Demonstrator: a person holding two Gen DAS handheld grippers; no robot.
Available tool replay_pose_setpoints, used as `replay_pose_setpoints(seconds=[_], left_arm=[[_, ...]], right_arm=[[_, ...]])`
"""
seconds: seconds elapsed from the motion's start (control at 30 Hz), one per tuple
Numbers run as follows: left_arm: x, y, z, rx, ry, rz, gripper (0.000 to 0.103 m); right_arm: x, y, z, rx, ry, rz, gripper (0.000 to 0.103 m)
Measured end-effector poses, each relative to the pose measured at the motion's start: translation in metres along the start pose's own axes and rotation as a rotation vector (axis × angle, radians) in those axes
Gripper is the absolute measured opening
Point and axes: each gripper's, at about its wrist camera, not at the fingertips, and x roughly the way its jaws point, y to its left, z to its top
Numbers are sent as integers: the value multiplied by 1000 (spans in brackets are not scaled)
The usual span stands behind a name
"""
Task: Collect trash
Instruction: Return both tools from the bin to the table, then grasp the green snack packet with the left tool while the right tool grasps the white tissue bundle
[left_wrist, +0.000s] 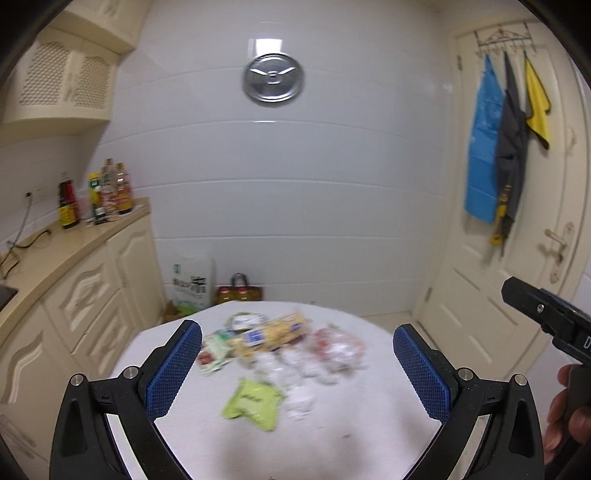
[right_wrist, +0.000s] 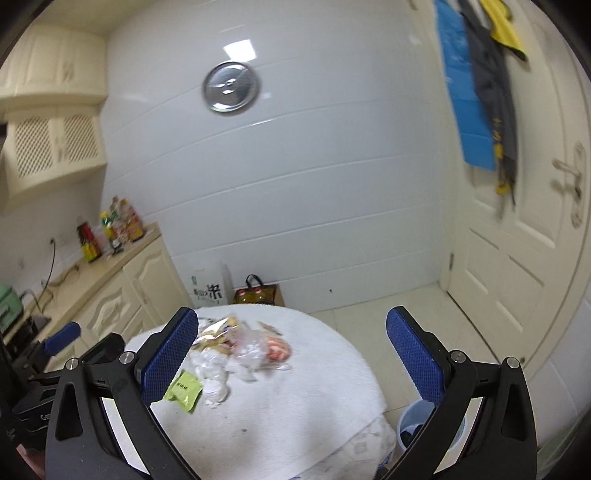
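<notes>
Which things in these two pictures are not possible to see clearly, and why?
- Trash pile, left wrist view: motion blur; labels unreadable, pieces uncountable.
- Green packet, right wrist view: its left edge is behind the gripper finger.
- Bin, right wrist view: partly behind the other finger; contents unclear.

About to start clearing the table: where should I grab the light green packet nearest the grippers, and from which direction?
Probably come down from above with the left gripper, open now, and pinch a near edge or corner of the light green packet. It lies flat on the white tablecloth, so no side offers a grip. Its near side lies apart from the crumpled clear wrappers behind and to its right.
</notes>
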Motion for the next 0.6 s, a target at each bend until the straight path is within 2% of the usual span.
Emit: replay_pose_setpoints(seconds=[0.2,0.33,0.47,0.6], left_arm=[[1,29,-33,-35,72,75,102],[15,33,-47,-37,131,102,102],[42,32,-59,-36,206,96,102],[83,18,-53,-7,277,67,102]], right_arm=[[34,38,-21,-78,90,54,103],[63,56,-41,-113,165,70,103],[86,67,-58,-128,225,80,103],[107,68,-72,-128,282,84,103]])
